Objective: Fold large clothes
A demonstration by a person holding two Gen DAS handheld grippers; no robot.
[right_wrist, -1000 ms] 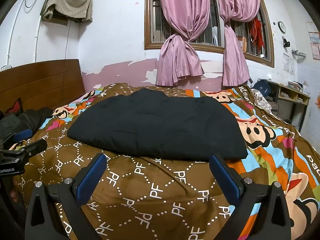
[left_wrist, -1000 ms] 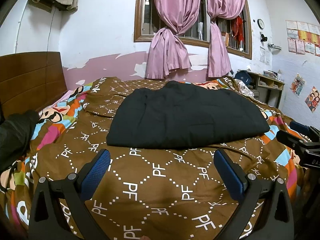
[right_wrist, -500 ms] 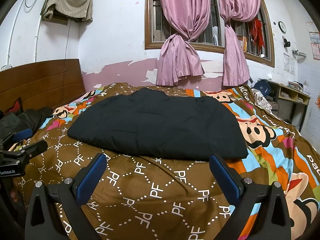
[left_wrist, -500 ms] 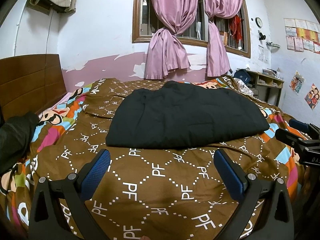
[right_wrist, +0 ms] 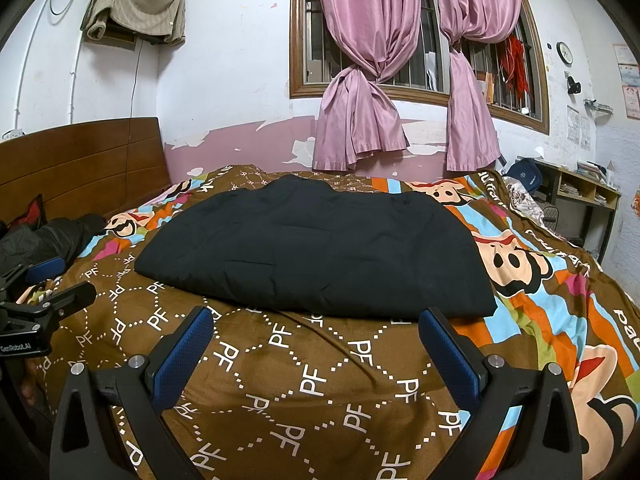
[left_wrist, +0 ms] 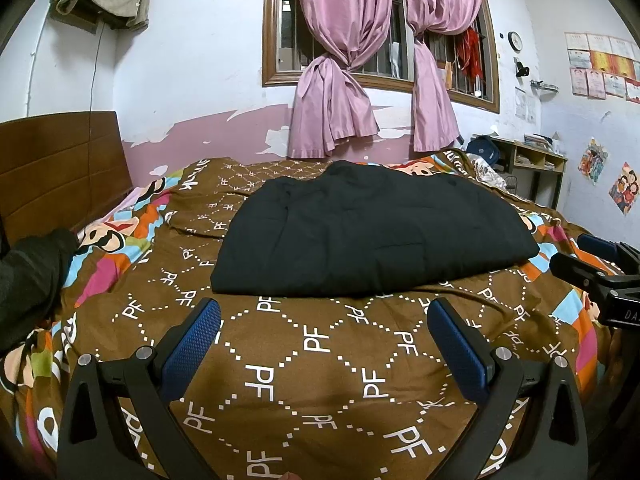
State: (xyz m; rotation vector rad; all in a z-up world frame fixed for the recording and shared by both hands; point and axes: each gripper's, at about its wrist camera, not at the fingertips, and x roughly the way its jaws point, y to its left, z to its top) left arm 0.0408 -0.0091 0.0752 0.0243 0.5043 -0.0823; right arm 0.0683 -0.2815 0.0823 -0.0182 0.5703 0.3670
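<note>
Black garment (left_wrist: pixel 372 236) (folded) flat on bed

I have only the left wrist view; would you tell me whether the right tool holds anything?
Observer: No; the right tool is open and empty, short of the garment's near edge.
Operator: Thank you. What is behind the dark clothes by the headboard?
Observer: A red item leans against the headboard there.
Operator: Is there any marking on the left tool?
Observer: Yes, its side reads GenRoboLAI.
</note>
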